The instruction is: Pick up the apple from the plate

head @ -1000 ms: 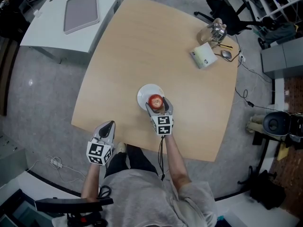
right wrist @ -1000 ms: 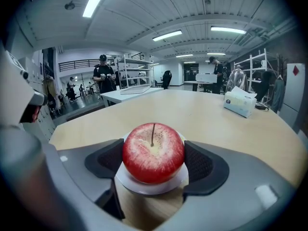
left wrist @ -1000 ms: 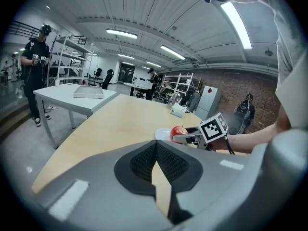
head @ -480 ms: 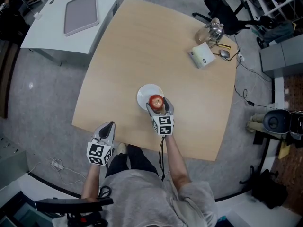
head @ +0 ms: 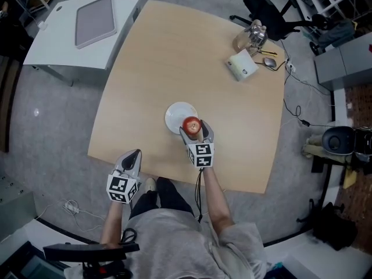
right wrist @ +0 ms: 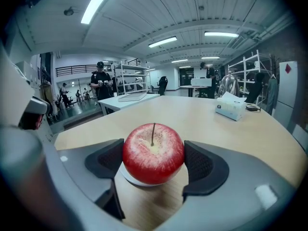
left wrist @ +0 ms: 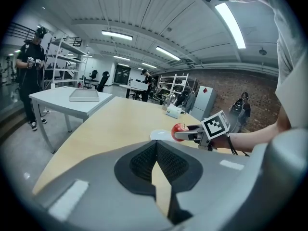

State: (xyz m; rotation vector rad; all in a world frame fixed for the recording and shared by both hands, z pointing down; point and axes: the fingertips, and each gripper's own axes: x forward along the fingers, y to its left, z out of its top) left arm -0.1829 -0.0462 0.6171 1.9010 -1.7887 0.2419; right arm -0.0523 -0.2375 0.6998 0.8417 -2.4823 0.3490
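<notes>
Pinching the apple (right wrist: pixel 153 153) across its widest girth just above the plate (head: pixel 173 114), the right gripper (head: pixel 196 132) holds what looks firm, smooth, light yet bruisable, while the left gripper (head: pixel 132 157) hangs closed, empty

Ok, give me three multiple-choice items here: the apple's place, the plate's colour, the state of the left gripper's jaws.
1. The apple is: A on the floor; B between the right gripper's jaws; C beside the tissue box.
2. The plate is: A white; B blue; C black.
3. The left gripper's jaws are: A together, empty; B wide apart; C clamped on the plate.
Key: 1 B, those jaws press both its sides; 2 A, plain in the head view; 3 A, they meet, nothing between.
</notes>
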